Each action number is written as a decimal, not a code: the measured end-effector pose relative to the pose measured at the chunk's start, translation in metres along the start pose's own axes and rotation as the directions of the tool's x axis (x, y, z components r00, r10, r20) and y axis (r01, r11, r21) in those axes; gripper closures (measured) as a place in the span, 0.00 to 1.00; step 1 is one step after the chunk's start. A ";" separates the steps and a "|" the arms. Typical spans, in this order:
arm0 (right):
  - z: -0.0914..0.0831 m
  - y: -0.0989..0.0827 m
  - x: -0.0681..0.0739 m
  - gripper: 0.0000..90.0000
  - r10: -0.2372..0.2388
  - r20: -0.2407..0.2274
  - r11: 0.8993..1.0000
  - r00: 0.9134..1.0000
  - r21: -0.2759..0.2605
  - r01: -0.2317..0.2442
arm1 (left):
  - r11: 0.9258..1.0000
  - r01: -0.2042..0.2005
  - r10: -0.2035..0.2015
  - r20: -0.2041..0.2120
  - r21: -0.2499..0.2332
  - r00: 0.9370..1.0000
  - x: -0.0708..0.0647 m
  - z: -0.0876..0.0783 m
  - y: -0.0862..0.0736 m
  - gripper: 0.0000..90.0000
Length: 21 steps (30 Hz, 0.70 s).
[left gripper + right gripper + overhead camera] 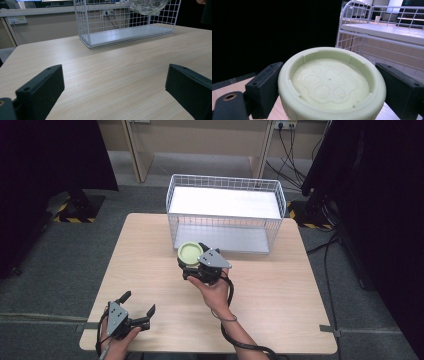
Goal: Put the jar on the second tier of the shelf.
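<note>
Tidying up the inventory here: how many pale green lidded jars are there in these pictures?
1. The jar, glass with a pale green lid, is held in the right gripper above the table, just in front of the white wire rack. Nothing seems hidden.

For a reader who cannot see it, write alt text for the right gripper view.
A pale green round container with a paw print embossed on its lid sits between the right gripper's two black jaws, which close on its sides. Behind it to the right stands a white wire basket shelf; a bit of light wooden table shows lower left, against a dark background.
</note>
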State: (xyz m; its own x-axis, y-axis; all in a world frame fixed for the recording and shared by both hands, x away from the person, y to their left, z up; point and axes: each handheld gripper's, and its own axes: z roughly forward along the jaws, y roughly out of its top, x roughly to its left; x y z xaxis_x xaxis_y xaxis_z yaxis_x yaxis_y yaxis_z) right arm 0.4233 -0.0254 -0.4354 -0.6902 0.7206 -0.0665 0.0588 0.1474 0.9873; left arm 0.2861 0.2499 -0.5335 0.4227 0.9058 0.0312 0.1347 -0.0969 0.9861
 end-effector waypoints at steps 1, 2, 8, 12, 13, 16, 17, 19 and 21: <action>0.000 0.001 -0.001 0.13 0.000 0.003 1.000 1.000 -0.003 0.000 | 1.000 0.000 0.000 0.000 0.000 1.000 0.000 0.000 0.000 0.02; -0.001 0.003 -0.002 0.13 0.000 0.006 1.000 1.000 -0.006 0.000 | 1.000 0.000 0.000 0.000 0.000 1.000 0.000 0.000 0.000 0.02; -0.003 0.012 -0.008 0.13 -0.005 0.021 1.000 1.000 -0.020 0.005 | 1.000 -0.001 0.001 0.000 0.000 1.000 0.000 0.000 0.000 0.02; -0.004 0.017 -0.011 0.13 -0.001 0.031 1.000 1.000 -0.028 0.002 | 1.000 0.000 0.000 0.000 0.000 1.000 0.000 0.000 0.000 0.02; -0.004 0.018 -0.012 0.13 -0.001 0.033 1.000 0.999 -0.030 0.002 | 1.000 0.000 0.000 0.000 0.000 1.000 0.000 0.000 0.000 0.02; -0.005 0.022 -0.015 0.13 -0.005 0.041 0.999 0.999 -0.036 0.006 | 1.000 0.004 -0.004 0.000 -0.003 1.000 0.000 0.000 0.000 0.02; -0.005 0.022 -0.015 0.13 -0.005 0.041 0.999 0.999 -0.036 0.006 | 1.000 0.004 -0.004 0.000 -0.003 1.000 0.000 0.000 0.000 0.02; -0.007 0.027 -0.017 0.13 -0.007 0.047 0.999 0.999 -0.039 0.009 | 1.000 0.001 -0.001 0.000 -0.001 1.000 0.000 0.000 0.000 0.02; -0.008 0.029 -0.019 0.13 -0.008 0.052 0.999 0.999 -0.045 0.010 | 1.000 -0.001 0.001 0.000 -0.002 1.000 0.000 0.000 0.000 0.02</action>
State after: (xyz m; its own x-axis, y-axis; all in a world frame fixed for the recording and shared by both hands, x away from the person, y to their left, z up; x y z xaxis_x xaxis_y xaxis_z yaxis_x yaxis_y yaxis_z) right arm 0.4326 -0.0398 -0.4040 -0.6523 0.7536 -0.0818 0.0190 0.1241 0.9921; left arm 0.2862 0.2499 -0.5335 0.4229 0.9056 0.0321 0.1330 -0.0970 0.9864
